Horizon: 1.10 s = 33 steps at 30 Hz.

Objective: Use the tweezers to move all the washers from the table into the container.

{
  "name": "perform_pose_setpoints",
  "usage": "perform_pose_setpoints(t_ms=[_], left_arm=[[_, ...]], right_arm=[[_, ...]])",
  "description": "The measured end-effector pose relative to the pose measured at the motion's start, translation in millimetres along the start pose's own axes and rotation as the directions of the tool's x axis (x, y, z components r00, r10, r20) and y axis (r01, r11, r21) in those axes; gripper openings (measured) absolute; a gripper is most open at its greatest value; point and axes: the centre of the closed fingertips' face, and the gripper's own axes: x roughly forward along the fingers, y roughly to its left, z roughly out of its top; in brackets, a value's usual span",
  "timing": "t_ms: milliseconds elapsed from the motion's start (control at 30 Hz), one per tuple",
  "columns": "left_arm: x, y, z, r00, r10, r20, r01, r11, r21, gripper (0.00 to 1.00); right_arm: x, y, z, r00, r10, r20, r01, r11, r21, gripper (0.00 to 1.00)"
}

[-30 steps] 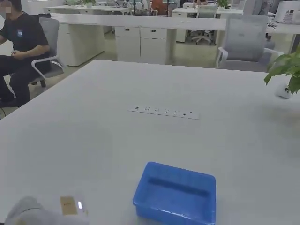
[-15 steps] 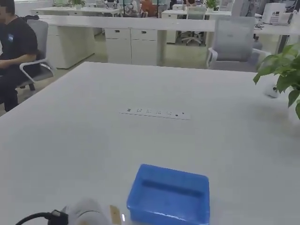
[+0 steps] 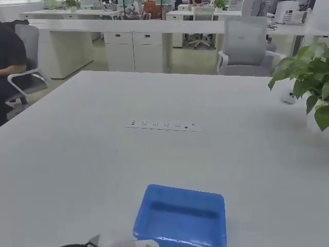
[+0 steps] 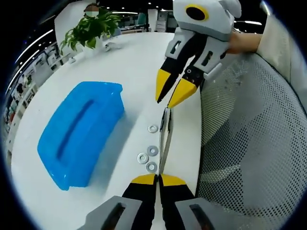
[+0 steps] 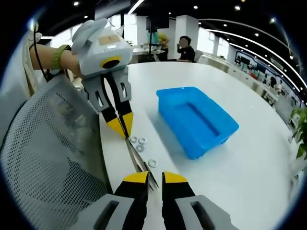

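Observation:
Thin metal tweezers (image 4: 164, 139) lie along the white table's near edge, and my left gripper (image 4: 157, 179) is shut on one end of them. Opposite, my right gripper (image 4: 168, 101) hovers at their other end. In its own view my right gripper (image 5: 156, 178) is narrowly open, with the tweezers' tip (image 5: 149, 179) between its fingers. My left gripper (image 5: 123, 129) pinches the far end there. Several small steel washers (image 4: 152, 150) lie loose beside the tweezers, between them and the blue plastic container (image 4: 81, 129). The washers (image 5: 139, 148) and the container (image 5: 196, 117) sit apart; the container (image 3: 180, 216) looks empty.
A grey mesh chair back (image 4: 249, 143) presses close to the table edge by both grippers. A power strip (image 3: 162, 125) lies mid-table and a potted plant (image 3: 308, 72) stands at the right. A person (image 3: 10, 56) sits far left; desks and chairs stand beyond.
The head camera has swung right, shifting the whole scene left. The pale gripper body at the bottom edge has dropped almost out of the picture. The container has not moved on the table.

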Motion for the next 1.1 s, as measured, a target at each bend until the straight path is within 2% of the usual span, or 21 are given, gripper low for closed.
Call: perform_pose_setpoints(t_ms=[200, 333, 433, 567, 633, 667, 767, 867, 933, 1033, 1100], left_arm=[[-1.2, 0.7, 0.5, 0.9998, 0.0, -0.019, 0.0, 0.999, 0.044, 0.0], [-0.2, 1.2, 1.3, 0.9984, -0.007, -0.056, 0.009, 0.999, 0.042, 0.0], [0.6, 0.2, 0.6, 0.9931, -0.01, -0.117, 0.022, 0.995, 0.099, 0.0], [2.5, -1.0, 2.2, 0.9827, 0.007, -0.185, 0.018, 0.991, 0.131, 0.0], [3.0, -0.3, 2.8, 0.9812, 0.003, -0.193, 0.02, 0.993, 0.117, 0.0], [2.5, 0.1, 2.2, 0.9808, -0.004, -0.195, 0.021, 0.996, 0.083, 0.0], [2.2, 1.2, 1.8, 0.9836, -0.011, -0.18, 0.021, 0.998, 0.051, 0.0], [2.4, -0.2, 1.9, 0.9843, -0.005, -0.176, 0.016, 0.998, 0.063, 0.0], [2.1, -1.3, 1.7, 0.9847, 0.004, -0.174, 0.011, 0.996, 0.087, 0.0], [2.7, -1.7, 2.3, 0.9843, 0.024, -0.175, -0.009, 0.996, 0.088, 0.0], [2.9, -1.6, 2.3, 0.9804, 0.043, -0.192, -0.02, 0.993, 0.119, 0.0]], right_arm=[[1.9, 0.6, -3.7, 0.9998, -0.003, -0.017, 0.003, 1.0, -0.009, 0.06], [3.3, -3.0, -6.3, 0.9995, -0.013, -0.029, 0.013, 1.0, -0.008, 0.05], [2.2, -9.5, -8.0, 0.9992, -0.029, -0.028, 0.029, 0.999, 0.017, 0.06], [-0.9, -13.1, -6.5, 0.9993, -0.038, -0.009, 0.038, 0.998, 0.047, 0.06], [-0.8, -13.6, -6.5, 0.9991, -0.041, -0.006, 0.041, 0.998, 0.055, 0.06], [-0.5, -13.3, -6.7, 0.9992, -0.038, -0.008, 0.039, 0.998, 0.054, 0.06], [0.8, -10.7, -5.8, 0.9997, -0.024, -0.004, 0.025, 0.998, 0.049, 0.05], [1.7, -7.0, -4.6, 1.0, -0.009, -0.001, 0.009, 0.999, 0.035, 0.0], [2.2, -5.3, -3.9, 1.0, -0.003, -0.001, 0.003, 1.0, 0.025, 0.0], [1.6, -5.7, -3.2, 1.0, -0.005, 0.004, 0.005, 1.0, 0.023, 0.0], [0.7, -6.7, -2.4, 0.9999, -0.009, 0.01, 0.008, 1.0, 0.027, 0.0]])
